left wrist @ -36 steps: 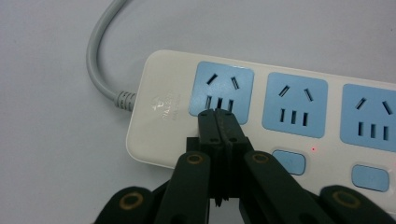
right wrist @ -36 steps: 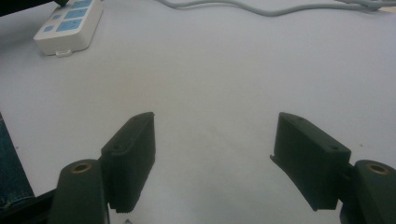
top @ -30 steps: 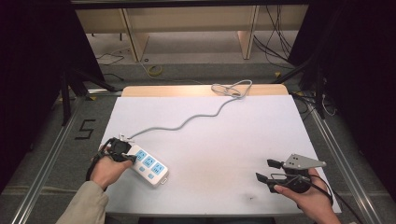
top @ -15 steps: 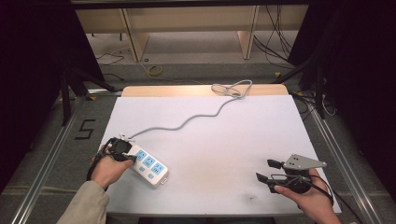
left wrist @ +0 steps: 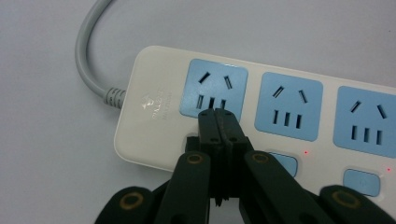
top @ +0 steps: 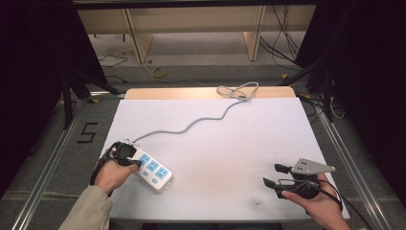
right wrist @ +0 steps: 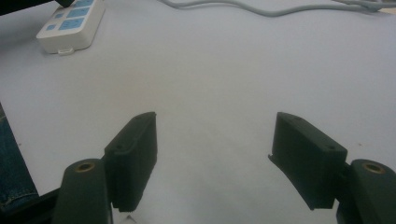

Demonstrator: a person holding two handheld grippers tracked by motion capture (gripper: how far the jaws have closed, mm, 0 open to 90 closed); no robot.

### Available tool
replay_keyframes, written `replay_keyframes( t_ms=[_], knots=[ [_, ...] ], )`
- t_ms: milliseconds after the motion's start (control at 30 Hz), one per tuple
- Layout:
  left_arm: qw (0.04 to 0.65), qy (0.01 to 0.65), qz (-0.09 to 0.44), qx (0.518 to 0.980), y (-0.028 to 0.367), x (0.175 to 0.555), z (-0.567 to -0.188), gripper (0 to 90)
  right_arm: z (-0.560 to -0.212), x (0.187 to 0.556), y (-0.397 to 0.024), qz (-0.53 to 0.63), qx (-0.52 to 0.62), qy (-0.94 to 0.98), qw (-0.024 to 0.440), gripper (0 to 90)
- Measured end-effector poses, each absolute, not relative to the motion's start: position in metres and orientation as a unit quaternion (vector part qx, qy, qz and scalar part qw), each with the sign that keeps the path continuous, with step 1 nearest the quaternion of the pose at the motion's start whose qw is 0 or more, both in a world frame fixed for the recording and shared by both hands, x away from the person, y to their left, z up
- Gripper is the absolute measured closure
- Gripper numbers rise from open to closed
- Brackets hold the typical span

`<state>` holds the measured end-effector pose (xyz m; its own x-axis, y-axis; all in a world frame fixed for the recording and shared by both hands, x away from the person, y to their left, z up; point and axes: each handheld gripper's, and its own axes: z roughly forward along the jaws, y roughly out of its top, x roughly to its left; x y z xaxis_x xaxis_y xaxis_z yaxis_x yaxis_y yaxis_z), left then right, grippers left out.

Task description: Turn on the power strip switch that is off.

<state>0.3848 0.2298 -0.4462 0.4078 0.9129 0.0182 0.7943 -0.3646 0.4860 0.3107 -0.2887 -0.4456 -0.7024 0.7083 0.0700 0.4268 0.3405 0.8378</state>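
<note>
Left tongs (left wrist: pixel 218 122) pressed together, tips on the power strip (left wrist: pixel 280 116) beside its cord end, right tongs (right wrist: pixel 215 158) spread, well apart from the strip, over the white worktop (top: pixel 230 143).

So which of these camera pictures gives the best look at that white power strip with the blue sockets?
The left gripper view: the power strip is close up, showing socket slots, switches and the shut left gripper over one switch. The high view shows the whole strip, small, with its cable. The right gripper view catches one end far off.
</note>
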Motion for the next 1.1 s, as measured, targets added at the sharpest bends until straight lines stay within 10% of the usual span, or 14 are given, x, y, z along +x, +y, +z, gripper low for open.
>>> replay_keyframes(
  t_ms=[1100],
  knots=[
    [0.224,0.513,0.146,0.816,0.2321,0.3838,-0.4469,89.9,-0.4464,0.3116,-0.29,0.452,0.355,0.803,0.156,31.4]
  ],
)
